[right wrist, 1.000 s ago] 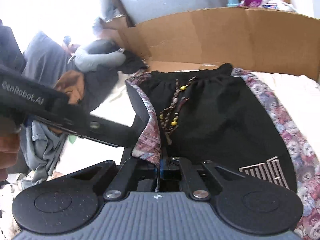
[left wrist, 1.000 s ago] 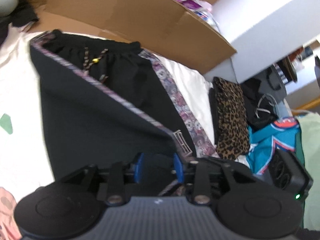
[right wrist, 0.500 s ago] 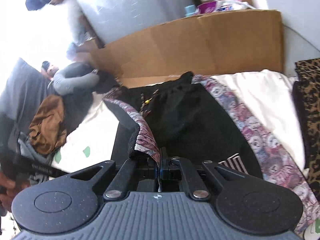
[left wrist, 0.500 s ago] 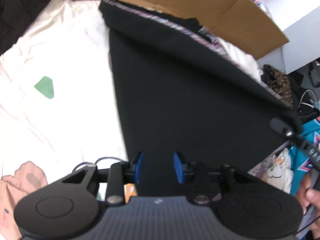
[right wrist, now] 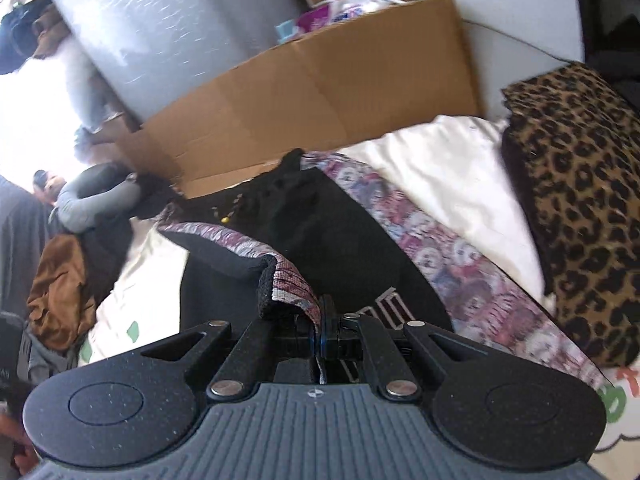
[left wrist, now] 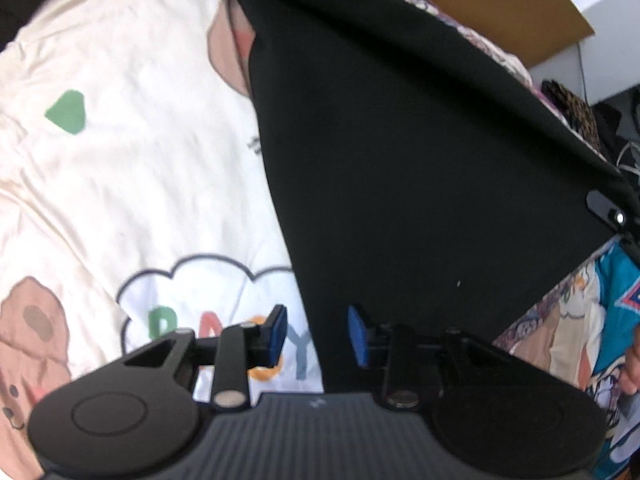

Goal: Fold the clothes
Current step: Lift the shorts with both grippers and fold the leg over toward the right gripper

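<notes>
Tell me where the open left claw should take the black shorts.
Judging from the left wrist view: take the black shorts at the near hem corner, beside where the left claw already straddles the fabric edge over the cream sheet. Come from above, one pad under the edge; it lies flat and thin there. The right claw is already clamped on the patterned-trim corner.

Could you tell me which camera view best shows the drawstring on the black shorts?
The right wrist view: the shorts lie front up, with the drawstring near the waistband. The left wrist view shows only plain black fabric, no drawstring.
</notes>
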Motion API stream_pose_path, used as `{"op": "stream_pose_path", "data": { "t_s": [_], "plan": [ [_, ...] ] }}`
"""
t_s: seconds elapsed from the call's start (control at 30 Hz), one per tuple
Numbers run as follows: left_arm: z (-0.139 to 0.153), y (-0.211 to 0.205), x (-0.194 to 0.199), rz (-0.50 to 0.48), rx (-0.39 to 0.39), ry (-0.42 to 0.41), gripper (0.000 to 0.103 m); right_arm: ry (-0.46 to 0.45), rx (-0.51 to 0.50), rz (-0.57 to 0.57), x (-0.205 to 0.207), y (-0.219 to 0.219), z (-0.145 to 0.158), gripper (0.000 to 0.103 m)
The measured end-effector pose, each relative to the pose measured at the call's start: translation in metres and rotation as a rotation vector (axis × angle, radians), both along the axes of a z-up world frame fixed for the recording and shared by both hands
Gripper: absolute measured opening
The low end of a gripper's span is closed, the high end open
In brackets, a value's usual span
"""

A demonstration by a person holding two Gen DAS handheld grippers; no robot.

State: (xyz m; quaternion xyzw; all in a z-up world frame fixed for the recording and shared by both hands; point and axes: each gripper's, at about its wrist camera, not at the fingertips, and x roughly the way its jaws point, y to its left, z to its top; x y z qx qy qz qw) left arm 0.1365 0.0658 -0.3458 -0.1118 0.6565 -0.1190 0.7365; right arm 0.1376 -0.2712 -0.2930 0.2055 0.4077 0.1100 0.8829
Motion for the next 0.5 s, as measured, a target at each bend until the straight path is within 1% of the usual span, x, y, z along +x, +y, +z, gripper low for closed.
{"op": "stream_pose_path", "data": {
  "t_s": [0.17, 0.37, 0.5],
  "plan": [
    [-0.013, -0.008, -0.007, -0.028, -0.012, 0.033, 0.038, 0.041, -0.004, -0.058, -0.006, -0.015, -0.012, 0.001],
    [-0.027, -0.013, -0.018, -0.061, -0.064, 0.068, 0.038, 0.114, -0.039, -0.106, -0.008, -0.025, -0.033, 0.001],
    [-0.036, -0.013, -0.025, -0.055, -0.105, 0.096, 0.039, 0.159, -0.068, -0.114, -0.006, -0.028, -0.052, 0.001]
  ]
}}
